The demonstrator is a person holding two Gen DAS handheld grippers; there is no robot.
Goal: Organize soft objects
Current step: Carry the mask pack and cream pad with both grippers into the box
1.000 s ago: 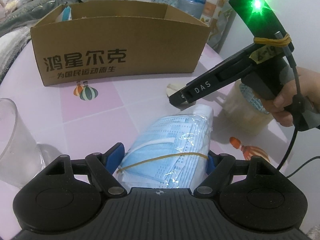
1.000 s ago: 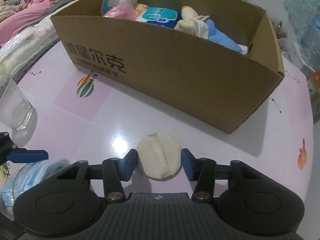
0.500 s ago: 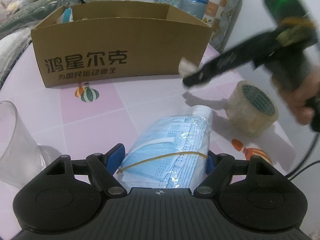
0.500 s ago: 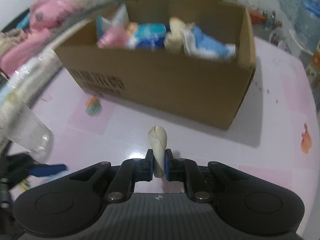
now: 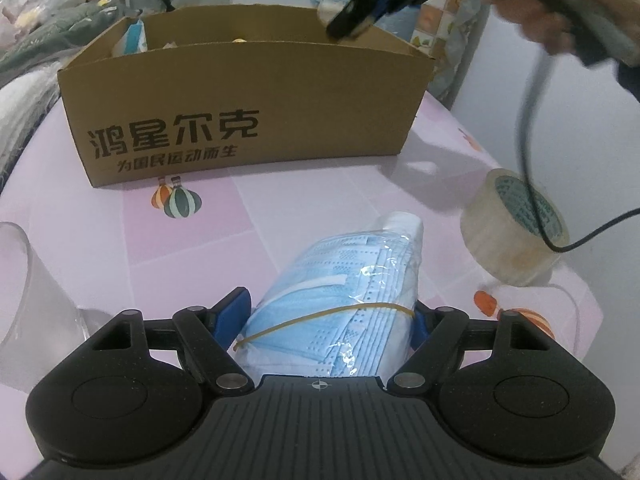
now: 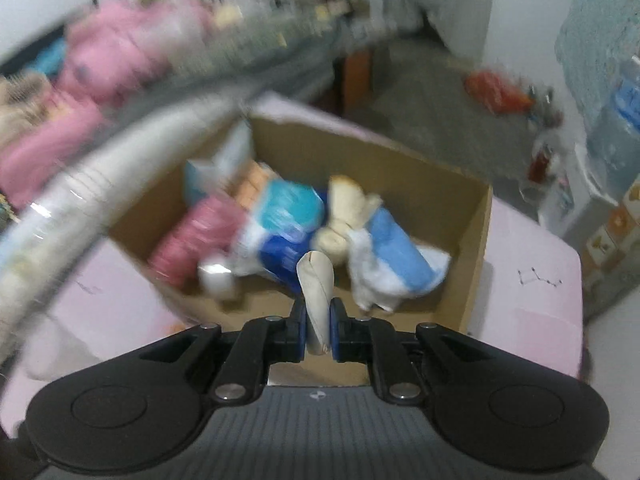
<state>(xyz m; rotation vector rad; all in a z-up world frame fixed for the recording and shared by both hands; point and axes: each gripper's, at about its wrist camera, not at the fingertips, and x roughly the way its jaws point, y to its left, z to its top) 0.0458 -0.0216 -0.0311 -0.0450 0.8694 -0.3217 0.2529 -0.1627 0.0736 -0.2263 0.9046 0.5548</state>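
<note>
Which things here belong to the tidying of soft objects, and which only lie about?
Belonging: cardboard box, pack of face masks, cream pad, left gripper, right gripper.
Lying about: tape roll, clear cup.

From my left tool, ahead across the bench, I read the cardboard box point(image 5: 240, 120) — large black characters 鸿星尔克, with a smaller line 为国民运动而生 beneath. Nothing else is legible to me — the tape roll's point(image 5: 516, 232) green print is too small.

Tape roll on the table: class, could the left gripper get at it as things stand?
Probably not yet. The left gripper straddles the pack of masks, which fills its jaws; the tape roll lies off to its right with bare table between.
</note>
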